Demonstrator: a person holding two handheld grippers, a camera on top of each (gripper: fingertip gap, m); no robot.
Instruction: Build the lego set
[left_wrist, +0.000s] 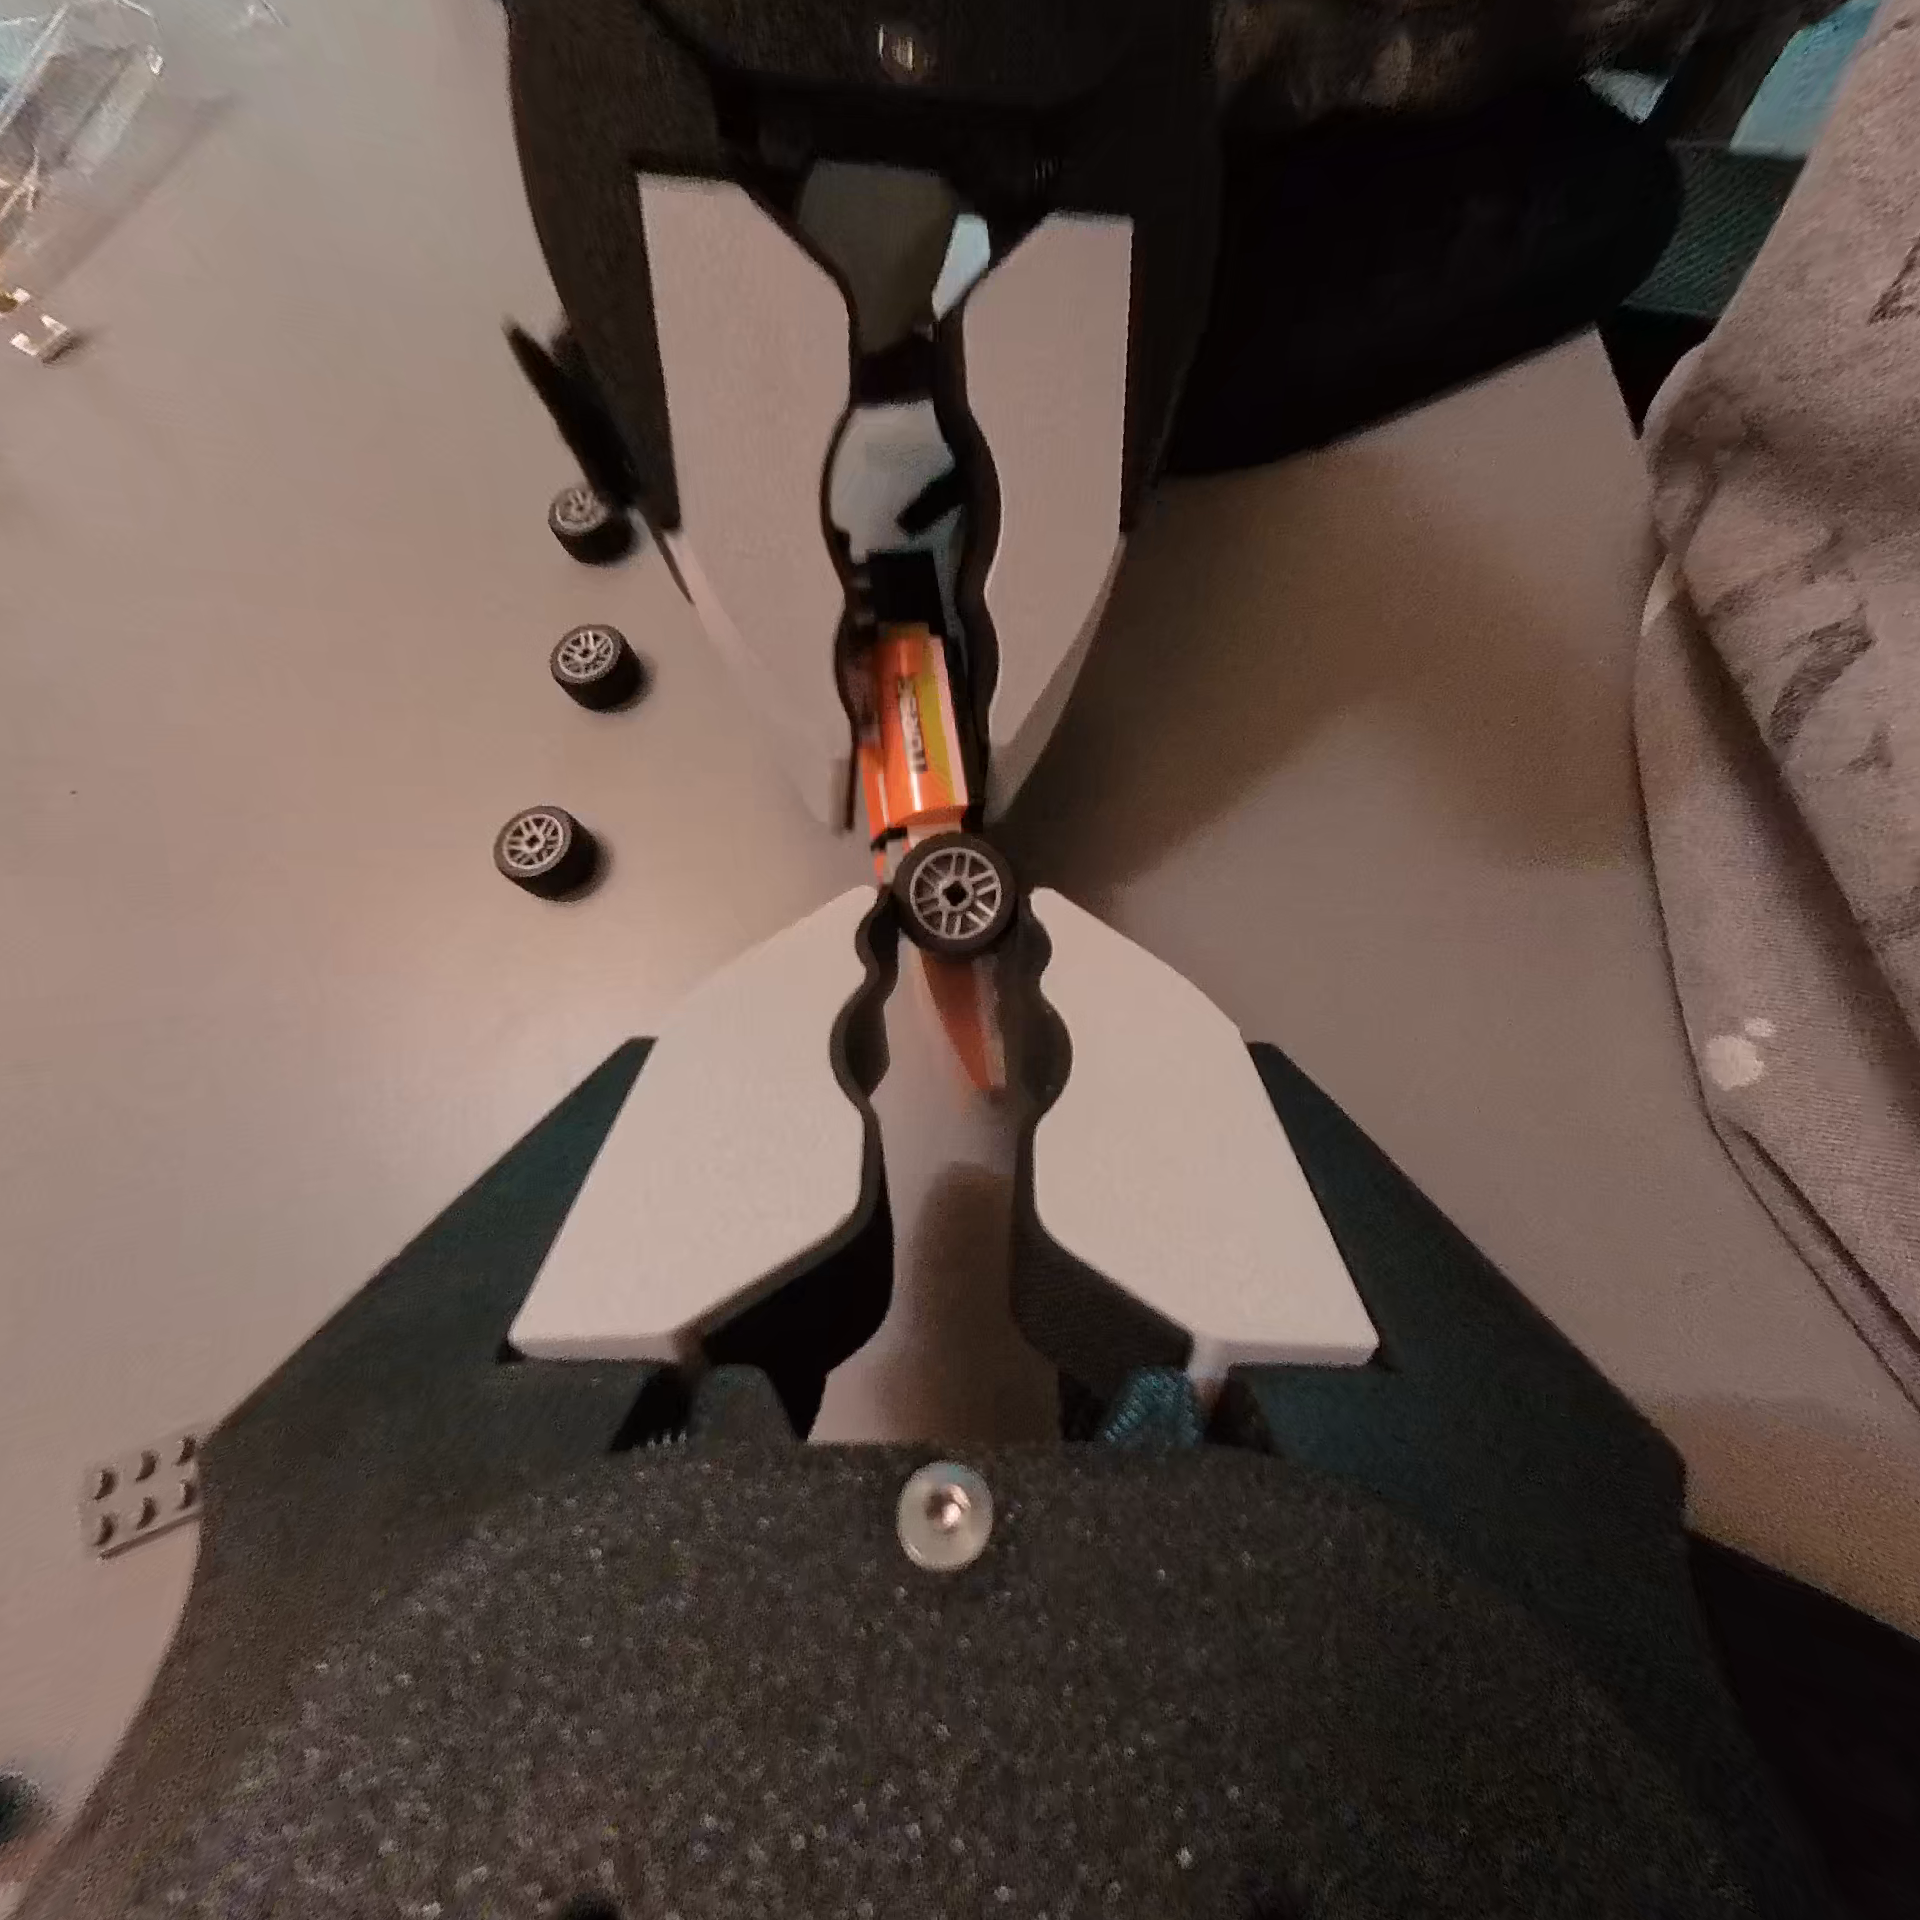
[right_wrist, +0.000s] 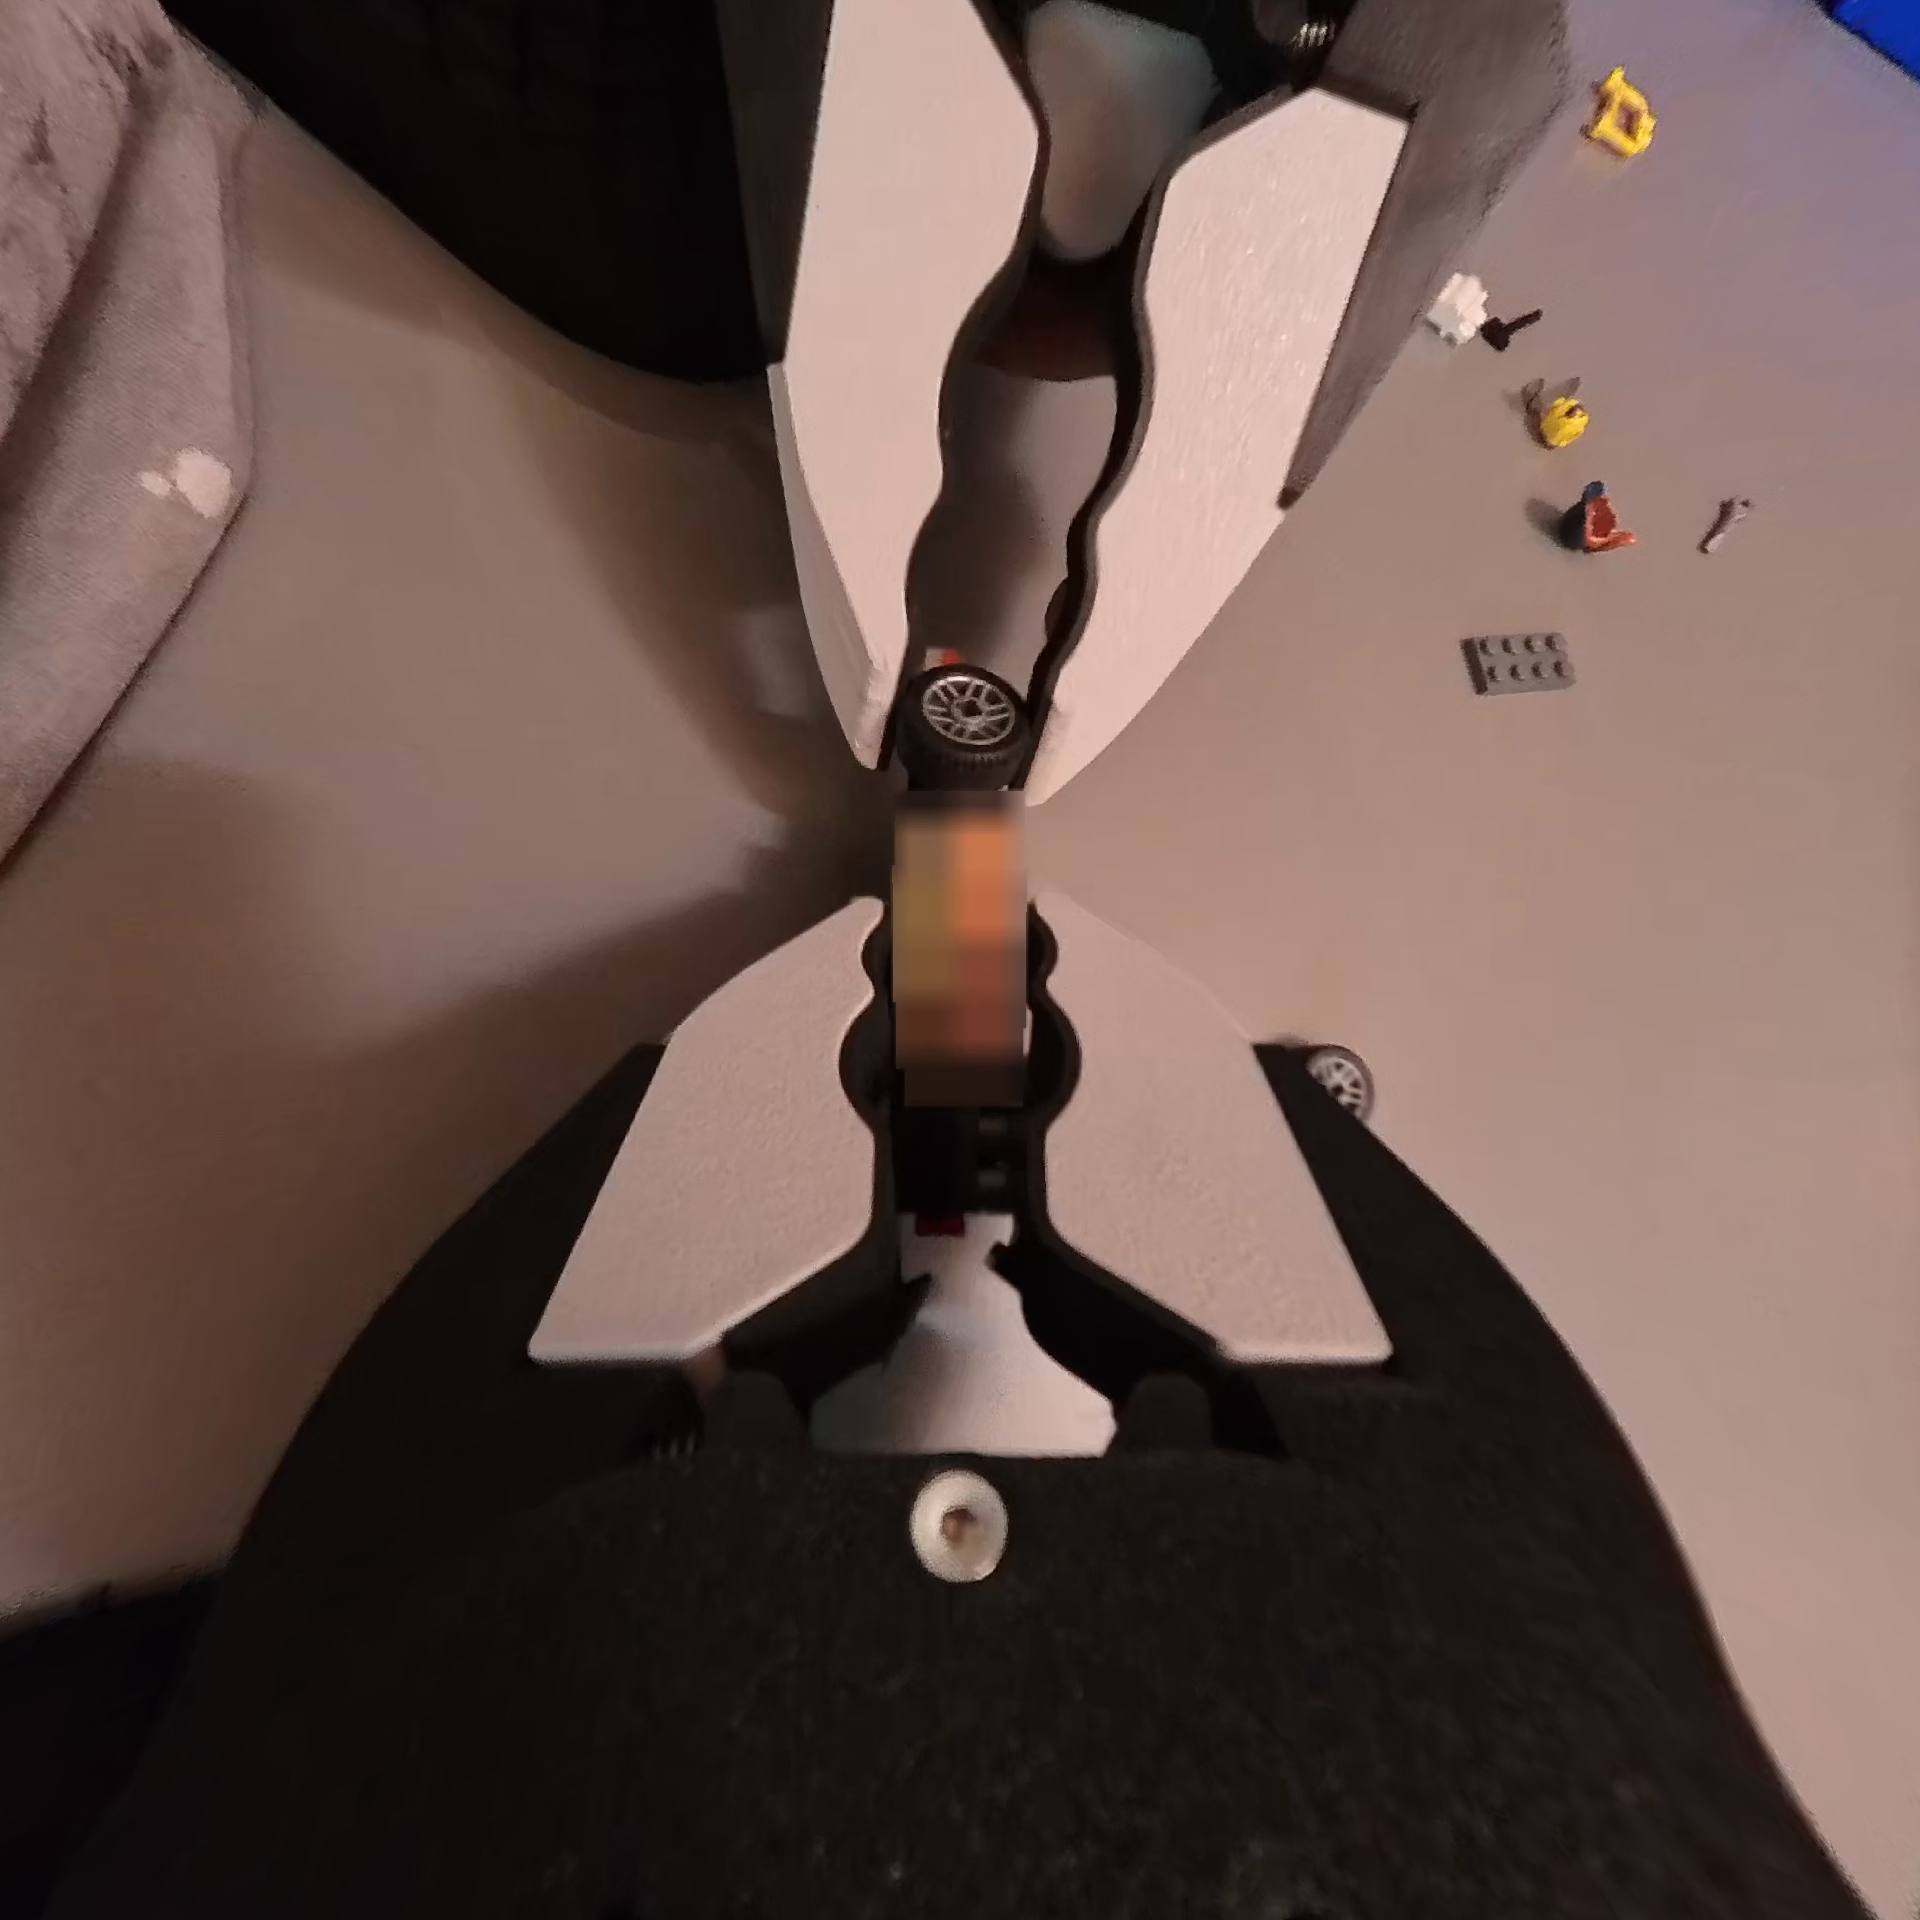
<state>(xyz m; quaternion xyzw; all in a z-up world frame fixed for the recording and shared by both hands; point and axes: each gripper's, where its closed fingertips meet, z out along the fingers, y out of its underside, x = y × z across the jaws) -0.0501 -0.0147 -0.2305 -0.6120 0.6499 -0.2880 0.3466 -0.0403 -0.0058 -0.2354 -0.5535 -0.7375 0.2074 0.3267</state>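
My left gripper (left_wrist: 954, 920) is shut on a small black wheel (left_wrist: 954, 891) with a silver spoked rim, held at its fingertips. My right gripper (left_wrist: 914, 821) faces it from the top of the left wrist view and is shut on an orange and black car body (left_wrist: 914, 727). The wheel touches the end of the car body. In the right wrist view my right gripper (right_wrist: 961, 935) holds the car body (right_wrist: 951, 1153) lengthwise between its fingers. The left gripper (right_wrist: 961, 753) comes in from the top with the wheel (right_wrist: 966, 722) against the car's far end.
Three loose wheels (left_wrist: 594, 665) lie in a row on the table (left_wrist: 312, 1039) at the left. A grey studded plate (right_wrist: 1519, 662) and several small yellow, white and blue pieces (right_wrist: 1562, 421) lie at the right. Grey cloth (left_wrist: 1787, 727) borders the table. A clear bag (left_wrist: 73, 135) lies far left. Both grippers' tips are close together, under 4 cm apart.
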